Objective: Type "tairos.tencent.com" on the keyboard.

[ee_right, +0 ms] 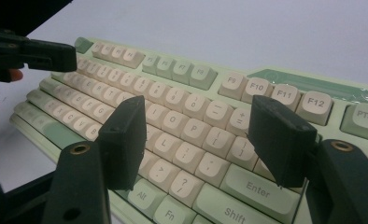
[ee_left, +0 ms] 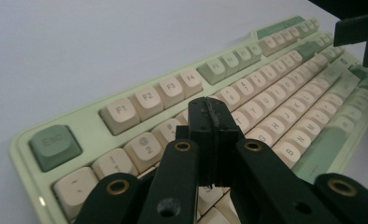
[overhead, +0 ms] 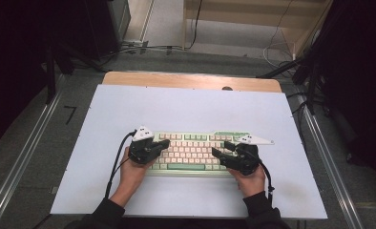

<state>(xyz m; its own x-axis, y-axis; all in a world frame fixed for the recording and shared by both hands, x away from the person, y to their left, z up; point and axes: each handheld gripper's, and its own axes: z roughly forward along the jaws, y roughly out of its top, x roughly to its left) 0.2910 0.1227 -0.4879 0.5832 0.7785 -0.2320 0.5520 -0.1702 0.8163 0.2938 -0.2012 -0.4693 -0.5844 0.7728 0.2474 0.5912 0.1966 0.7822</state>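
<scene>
1. Pale green plastic keyboard with cream keycaps [overhead: 191, 151] is lying long-axis left-right on the white worktop [overhead: 186, 105].
2. Left tool [ee_left: 211, 122] is hovering, jaws together on nothing, over the number row.
3. Right tool [ee_right: 201, 135] is hovering, jaws apart, above the keys beside Enter.

white table mat [overhead: 129, 109], wooden desk edge [overhead: 176, 79] (cables behind)

The keyboard [overhead: 191, 152] has a pale green case with cream keycaps and darker sage-green Esc key [ee_left: 55, 146], space bar and modifiers. It lies on a pale lilac-white mat [overhead: 186, 107] over a light wooden table [overhead: 191, 79]. Both grippers are black.
</scene>
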